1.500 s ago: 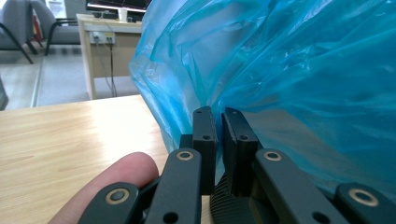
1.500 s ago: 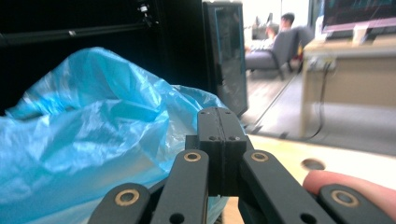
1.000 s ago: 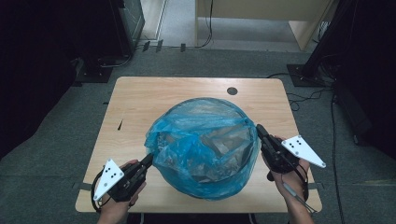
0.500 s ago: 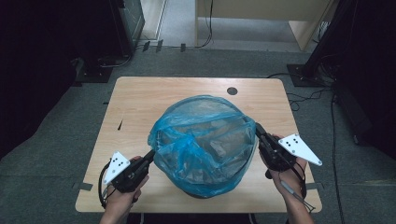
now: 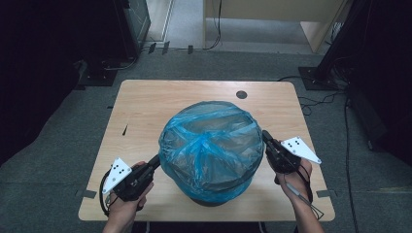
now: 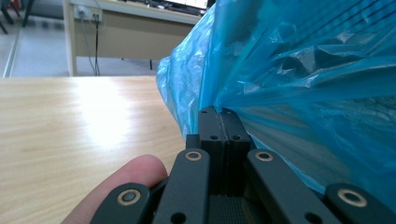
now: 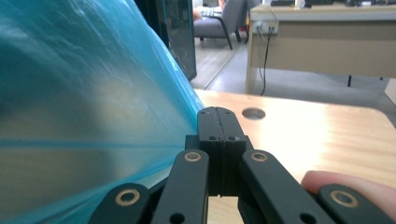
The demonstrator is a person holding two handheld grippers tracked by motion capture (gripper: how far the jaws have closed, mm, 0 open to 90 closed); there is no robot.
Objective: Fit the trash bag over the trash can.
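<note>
A blue plastic bag (image 5: 209, 145) is drawn like a dome over a round bin whose dark base (image 5: 210, 200) shows at the table's near edge. My left gripper (image 5: 158, 159) is at the bag's lower left side. Its jaws are shut on the film, and creases fan out from the tips (image 6: 219, 112) across the bag (image 6: 303, 70). My right gripper (image 5: 265, 134) is at the bag's right side. It is shut with the stretched film (image 7: 70, 93) running into its tips (image 7: 218, 112). A hand holds each gripper.
The wooden table (image 5: 145, 107) has a round cable hole (image 5: 241, 94) at the back right. Bare tabletop lies left of and behind the bin. Dark equipment and cables stand on the floor around the table, with a desk (image 7: 322, 42) beyond it.
The bag has gone from loose and crumpled to a tighter, smoother dome over the bin. The right gripper has sunk a little beside it, and the left one has edged inward.
</note>
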